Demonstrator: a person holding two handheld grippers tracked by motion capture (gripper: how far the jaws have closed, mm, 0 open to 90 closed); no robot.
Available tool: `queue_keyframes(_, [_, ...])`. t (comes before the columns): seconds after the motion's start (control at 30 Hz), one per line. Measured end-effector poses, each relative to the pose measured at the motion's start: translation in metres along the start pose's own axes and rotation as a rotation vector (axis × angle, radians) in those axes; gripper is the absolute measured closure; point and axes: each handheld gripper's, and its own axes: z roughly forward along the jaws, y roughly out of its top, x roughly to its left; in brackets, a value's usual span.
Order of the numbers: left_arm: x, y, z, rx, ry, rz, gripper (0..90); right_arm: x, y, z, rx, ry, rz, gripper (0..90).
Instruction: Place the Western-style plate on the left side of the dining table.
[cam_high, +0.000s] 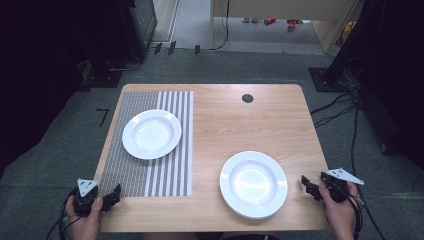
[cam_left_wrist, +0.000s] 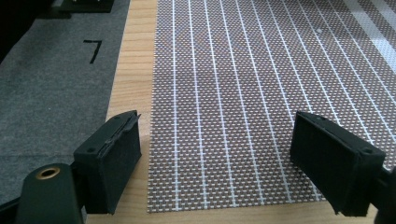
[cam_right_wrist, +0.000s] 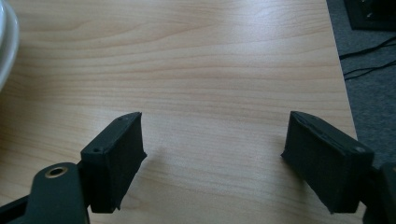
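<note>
Left gripper (cam_high: 114, 195) held low at the near left corner of the table (cam_high: 240, 120), jaws spread wide, nothing between them. Directly under and ahead of those jaws: the woven placemat (cam_left_wrist: 233, 93), brown mesh crossed by thin white lines, its near edge just ahead of the pads, bare wood showing along its left side. Farther ahead of that gripper, on the same placemat: a white deep plate (cam_high: 151, 134), alone, well apart from the jaws. Off the table's left edge, on the grey carpet: a black mark (cam_left_wrist: 93, 49) shaped like a figure 7, the one piece of writing readable anywhere; no brand or label legible on plates, placemat or grippers.

Right gripper (cam_high: 306, 186) held at the near right edge of the table, jaws likewise spread wide and holding nothing, bare wood grain under and ahead of them. Just to the left of its jaws: a small stack of white plates (cam_high: 253, 183), close but not touched, a sliver of rim at the left edge of the right gripper view. Far ahead, near the table's back edge: a dark round cable hole (cam_high: 247, 98). Beyond the right edge: black cables (cam_high: 340, 102) on the carpet.
</note>
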Motion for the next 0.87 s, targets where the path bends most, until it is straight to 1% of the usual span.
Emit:
queue_keyframes(0.1, [0.0, 0.0, 0.0, 0.0, 0.0, 0.0, 16.3, 0.0051, 0.0002, 0.0019, 0.016, -0.027, -0.047, 18.0])
queue_keyframes(0.17, [0.0, 0.0, 0.0, 0.0, 0.0, 0.001, 16.2, 0.0069, 0.0002, 0.0023, 0.021, -0.034, -0.06, 17.8])
queue_keyframes(0.33, [-0.0001, 0.0, 0.0, 0.0, 0.0, 0.0, 16.3, 0.008, 0.0001, 0.0026, 0.025, -0.033, -0.075, 17.3])
queue_keyframes(0.87, [0.0, 0.0007, 0.0001, 0.004, 0.001, 0.0, 16.2, 0.008, 0.0002, 0.0028, 0.026, -0.031, -0.077, 16.5])
